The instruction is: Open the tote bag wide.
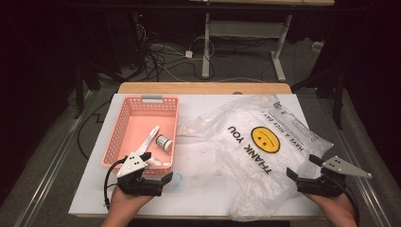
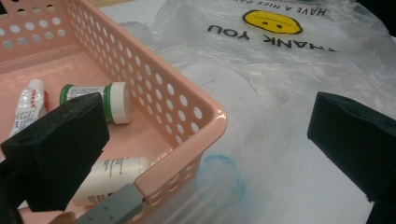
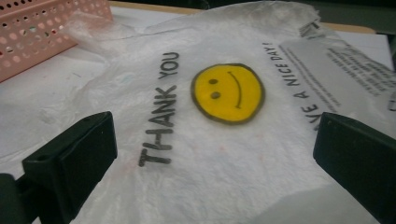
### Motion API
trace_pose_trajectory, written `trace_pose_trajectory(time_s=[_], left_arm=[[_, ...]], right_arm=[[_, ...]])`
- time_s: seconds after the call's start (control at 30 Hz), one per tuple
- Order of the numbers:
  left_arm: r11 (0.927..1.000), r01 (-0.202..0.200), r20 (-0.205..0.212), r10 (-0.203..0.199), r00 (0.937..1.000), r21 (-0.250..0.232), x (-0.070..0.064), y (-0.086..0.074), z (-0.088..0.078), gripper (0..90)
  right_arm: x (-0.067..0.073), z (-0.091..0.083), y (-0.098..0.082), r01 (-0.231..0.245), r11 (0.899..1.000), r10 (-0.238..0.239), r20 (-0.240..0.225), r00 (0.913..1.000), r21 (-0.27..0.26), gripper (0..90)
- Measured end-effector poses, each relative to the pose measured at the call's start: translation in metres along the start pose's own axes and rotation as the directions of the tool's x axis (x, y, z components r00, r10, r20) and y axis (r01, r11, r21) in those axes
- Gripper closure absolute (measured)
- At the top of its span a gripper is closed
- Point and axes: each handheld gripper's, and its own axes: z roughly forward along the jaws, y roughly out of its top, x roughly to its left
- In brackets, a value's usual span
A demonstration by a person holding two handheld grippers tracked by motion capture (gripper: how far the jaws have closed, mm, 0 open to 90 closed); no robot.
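the plastic bag (image 1: 255, 151) lies flat and crumpled on the right half of the white table (image 1: 198, 194), its yellow smiley face and "thank you" print facing up. the right gripper (image 1: 302, 166) sits at the bag's near right corner with its jaws wide apart and nothing between them; in the right gripper view the bag (image 3: 196, 154) spreads out just beyond the two black jaws. the left gripper (image 1: 156, 166) rests at the near end of the pink basket (image 1: 120, 130), jaws also spread, one over the basket's near corner and the other over the bare table. inside the basket lie a green-capped bottle (image 2: 100, 100), a white tube (image 2: 28, 105) and a white bottle (image 2: 114, 175). a clear blue-rimmed lid (image 2: 219, 179) sits on the table just beside the basket's near right corner
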Motion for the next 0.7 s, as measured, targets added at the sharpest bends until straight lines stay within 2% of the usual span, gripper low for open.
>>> trace_pose_trajectory(time_s=[0.27,0.37,0.57,0.7], left_arm=[[0.9997,-0.003,0.009,0.003,1.0000,-0.025,-0.001,-0.001,0.001,0.0],[0.9996,0.004,0.006,-0.004,1.0000,-0.029,0.000,-0.003,0.000,0.0],[0.9995,-0.012,-0.011,0.011,0.9999,-0.030,0.001,-0.004,-0.002,0.0],[0.9991,-0.006,-0.011,0.006,0.9999,-0.041,0.001,-0.005,-0.003,0.0]], right_arm=[[0.023,0.021,0.014,0.022,1.000,-0.023,-0.051,0.9984,-0.007,0.0],[0.029,0.030,0.023,0.045,0.999,-0.045,-0.065,0.9969,0.004,0.0],[0.041,0.051,0.034,0.087,0.996,-0.085,-0.081,0.9931,0.020,0.3],[0.046,0.066,0.041,0.095,0.995,-0.092,-0.097,0.9911,0.029,1.9]])
